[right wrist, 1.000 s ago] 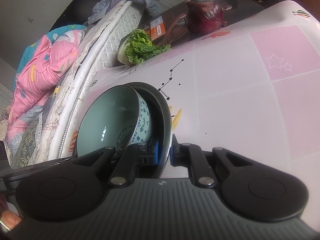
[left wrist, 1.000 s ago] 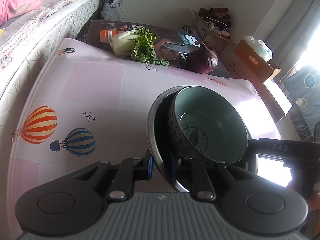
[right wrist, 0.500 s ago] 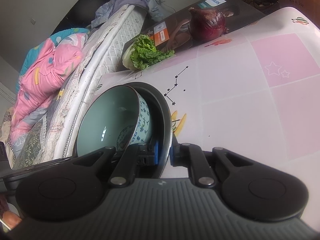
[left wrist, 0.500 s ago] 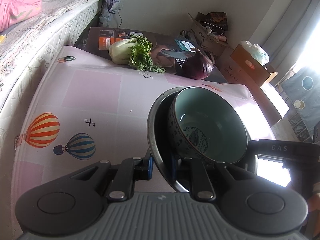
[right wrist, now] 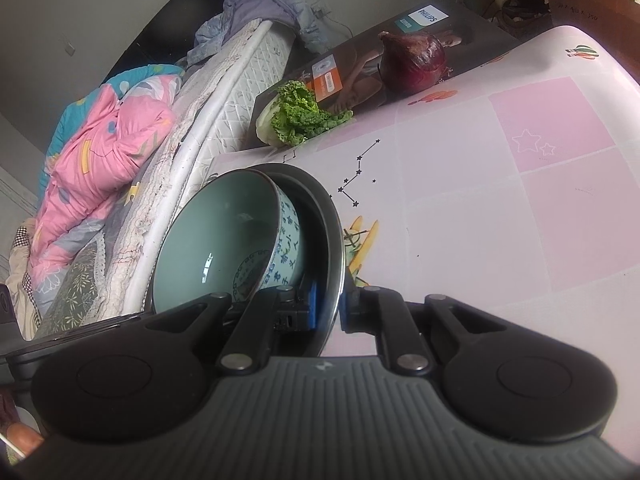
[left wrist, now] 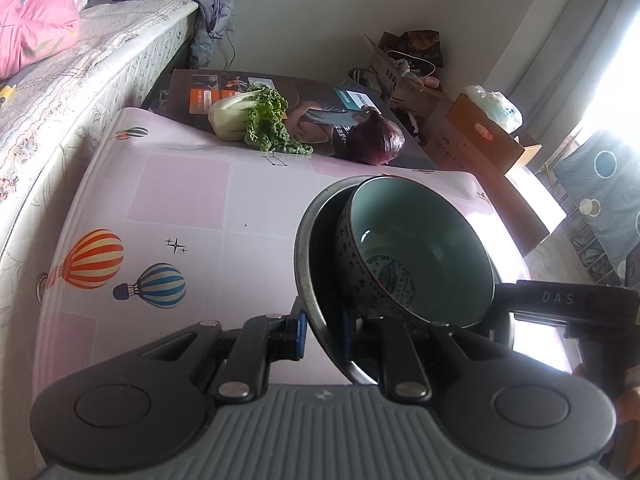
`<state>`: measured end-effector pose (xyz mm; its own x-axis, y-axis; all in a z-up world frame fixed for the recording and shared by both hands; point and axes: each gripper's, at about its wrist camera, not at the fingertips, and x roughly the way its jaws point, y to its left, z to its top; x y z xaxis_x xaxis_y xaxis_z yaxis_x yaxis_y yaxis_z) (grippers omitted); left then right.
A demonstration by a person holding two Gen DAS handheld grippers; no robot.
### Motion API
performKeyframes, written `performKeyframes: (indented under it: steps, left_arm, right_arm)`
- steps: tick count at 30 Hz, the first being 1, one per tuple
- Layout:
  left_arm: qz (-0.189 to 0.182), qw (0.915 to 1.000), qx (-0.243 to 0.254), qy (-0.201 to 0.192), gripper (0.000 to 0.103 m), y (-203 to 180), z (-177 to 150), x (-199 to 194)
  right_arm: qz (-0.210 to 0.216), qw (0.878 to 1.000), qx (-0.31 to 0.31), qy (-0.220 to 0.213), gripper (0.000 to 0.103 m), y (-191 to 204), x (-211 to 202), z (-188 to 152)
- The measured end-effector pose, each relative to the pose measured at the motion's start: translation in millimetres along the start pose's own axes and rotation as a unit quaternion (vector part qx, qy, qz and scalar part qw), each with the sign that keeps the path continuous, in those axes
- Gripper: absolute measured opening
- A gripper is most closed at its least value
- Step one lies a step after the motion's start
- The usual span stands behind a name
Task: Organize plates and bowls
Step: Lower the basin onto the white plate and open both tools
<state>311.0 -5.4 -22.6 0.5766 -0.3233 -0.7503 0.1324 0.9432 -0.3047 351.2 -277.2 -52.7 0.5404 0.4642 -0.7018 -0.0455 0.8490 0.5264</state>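
A dark metal plate (left wrist: pixel 308 248) carries a teal-glazed bowl (left wrist: pixel 424 248) with blue characters on its white outside. My left gripper (left wrist: pixel 322 328) is shut on the plate's near rim in the left wrist view. My right gripper (right wrist: pixel 330 310) is shut on the opposite rim of the same plate (right wrist: pixel 328 224), with the bowl (right wrist: pixel 224 240) to its left. Plate and bowl are held above the pink table (left wrist: pixel 180 200). The right gripper's body (left wrist: pixel 568 304) shows at the right of the left wrist view.
A bok choy (left wrist: pixel 248 116) and a red onion (left wrist: pixel 376 142) lie on a dark printed box (left wrist: pixel 224 84) at the table's far edge. A mattress with pink bedding (left wrist: pixel 36 28) runs along the left. Cardboard boxes (left wrist: pixel 480 136) stand beyond the table on the right.
Both grippers, still shut on the plate with the bowl, have lifted and pulled back a little; the table and vegetables sit lower and farther in both views.
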Motion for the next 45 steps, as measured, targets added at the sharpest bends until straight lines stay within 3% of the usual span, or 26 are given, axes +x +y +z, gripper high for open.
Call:
performKeyframes:
  steps: [22,34,45]
  left_arm:
    - [-0.032,0.9984,0.033,0.033,0.017,-39,-69,-43]
    - [-0.03,0.9961,0.049,0.067,0.018,-45,-107,-43]
    - [-0.024,0.9948,0.058,0.08,0.019,-42,-116,-39]
  right_arm:
    - [-0.028,0.999,0.03,0.002,0.01,-12,-93,-89]
    - [-0.038,0.998,0.054,0.018,0.01,-27,-106,-143]
    - [-0.068,0.997,0.022,0.011,0.013,-22,-101,-154]
